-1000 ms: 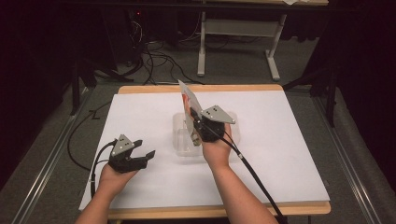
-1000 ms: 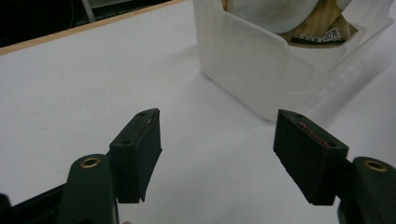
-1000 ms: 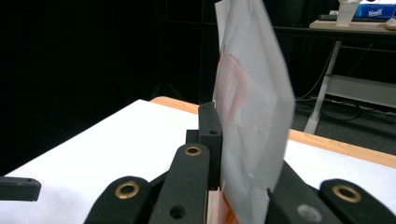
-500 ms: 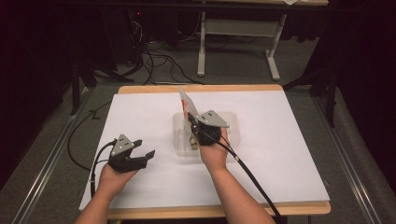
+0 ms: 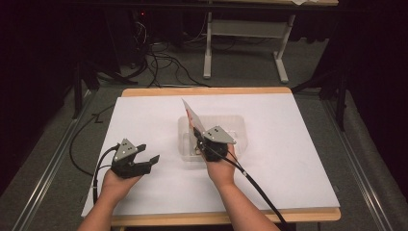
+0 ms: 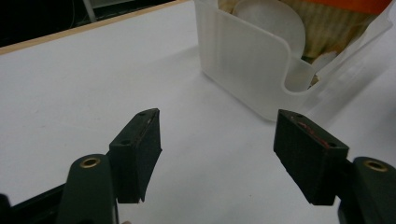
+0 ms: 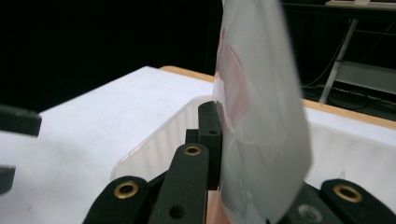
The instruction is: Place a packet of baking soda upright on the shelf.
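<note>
Inside the clear tub [image 5: 239, 126], perhaps round lids; right jaws pinching a packet [image 5: 191, 116], left jaws spread.

No readable text, label, brand, number or sign appears anywhere; the flat packet [image 7: 259, 126] at the centre of the right gripper view carries only blurred red and pink markings that cannot be made out.

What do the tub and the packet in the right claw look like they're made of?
Tub: likely frosted, translucent plastic; its contents show dimly through the milky wall, and its corners are rounded as if moulded. Packet: seemingly thin, glossy plastic film, whitish with red print; it bends and catches light where the right claw pinches it. Paper laminate can't be ruled out.
</note>
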Motion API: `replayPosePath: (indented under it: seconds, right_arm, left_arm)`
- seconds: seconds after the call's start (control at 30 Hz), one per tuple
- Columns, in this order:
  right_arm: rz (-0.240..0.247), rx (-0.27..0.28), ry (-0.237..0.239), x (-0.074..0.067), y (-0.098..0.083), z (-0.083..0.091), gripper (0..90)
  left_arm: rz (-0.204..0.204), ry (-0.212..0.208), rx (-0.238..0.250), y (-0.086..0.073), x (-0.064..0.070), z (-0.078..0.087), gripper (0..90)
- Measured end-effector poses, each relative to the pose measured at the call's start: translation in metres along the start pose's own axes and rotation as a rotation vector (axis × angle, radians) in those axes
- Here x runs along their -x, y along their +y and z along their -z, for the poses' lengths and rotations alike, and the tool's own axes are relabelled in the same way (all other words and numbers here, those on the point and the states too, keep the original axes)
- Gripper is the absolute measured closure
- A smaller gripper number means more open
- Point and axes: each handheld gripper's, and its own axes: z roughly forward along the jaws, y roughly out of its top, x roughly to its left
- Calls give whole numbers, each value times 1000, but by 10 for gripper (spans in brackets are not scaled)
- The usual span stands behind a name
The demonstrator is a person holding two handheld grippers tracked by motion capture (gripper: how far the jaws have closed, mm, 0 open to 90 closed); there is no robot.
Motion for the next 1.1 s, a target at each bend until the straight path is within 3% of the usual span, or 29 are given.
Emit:
replayPosePath:
  seconds: [0.2, 0.43, 0.47, 0.53, 0.57, 0.6, 0.63, 0.67, 0.7, 0.73, 1.1]
  right_arm:
    - [10, -4, 3, -2, -7, 3, 900]
    - [-13, -20, 10, -2, -5, 3, 872]
    - [-21, -31, 30, -1, -3, 3, 806]
    - [-21, -30, 38, -1, -2, 3, 760]
    - [-21, -32, 55, -2, 2, 4, 646]
    - [-21, -36, 57, -2, 3, 4, 599]
    - [-21, -36, 57, -2, 3, 4, 599]
    - [-17, -36, 64, -2, 4, 4, 535]
    - [-13, -62, 56, -3, 6, 3, 388]
    - [-9, -75, 55, -2, 7, 2, 355]
    - [-40, -77, 70, 8, 14, 10, 238]
  left_arm:
    - [9, 1, 7, 0, 0, 1, 324]
    - [10, 5, 16, 0, -1, 2, 324]
    - [7, 2, 5, -1, -1, 1, 324]
    - [4, 2, 2, -1, -1, 1, 323]
    - [2, 1, 4, -1, -1, 1, 323]
    - [2, 1, 6, -1, -1, 1, 323]
    - [3, 1, 9, 0, -1, 1, 323]
    - [3, 1, 9, 0, -1, 2, 323]
    - [6, -1, 6, 0, -2, 2, 323]
    - [8, -2, 9, 0, -2, 2, 323]
    - [11, -6, 13, 0, -1, 1, 322]
